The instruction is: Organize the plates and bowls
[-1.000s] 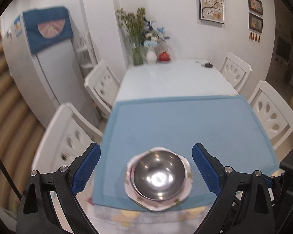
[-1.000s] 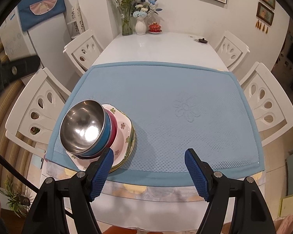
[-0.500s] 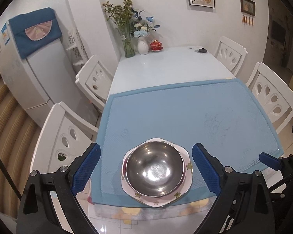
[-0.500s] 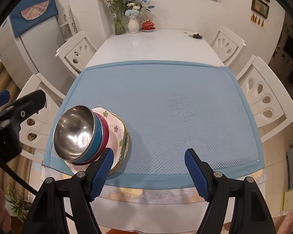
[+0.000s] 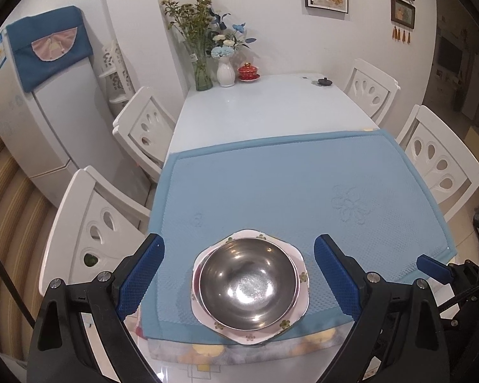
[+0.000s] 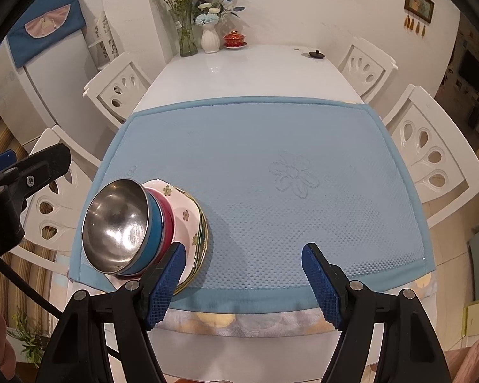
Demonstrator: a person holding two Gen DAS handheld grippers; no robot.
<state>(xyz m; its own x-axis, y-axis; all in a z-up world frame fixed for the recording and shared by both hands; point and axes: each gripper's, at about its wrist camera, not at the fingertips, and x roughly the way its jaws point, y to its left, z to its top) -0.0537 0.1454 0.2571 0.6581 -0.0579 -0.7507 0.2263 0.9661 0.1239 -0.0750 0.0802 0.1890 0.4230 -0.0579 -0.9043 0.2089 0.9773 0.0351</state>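
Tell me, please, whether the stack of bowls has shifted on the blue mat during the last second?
No. The stack of bowls sits at the same near-left corner of the blue mat; only the cameras moved.

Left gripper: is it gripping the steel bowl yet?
No. The left gripper is open, its fingers standing clear on either side of the steel bowl.

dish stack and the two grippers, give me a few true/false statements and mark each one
1. The steel bowl sits on top of the stack. True.
2. The left gripper is shut on the bowl. False: its jaws stand wide open on either side of the stack.
3. The stack rests on the blue mat. True.
4. The right gripper holds a plate. False: it is open and holds nothing.
5. The flowered plates lie above the bowls. False: they lie beneath.
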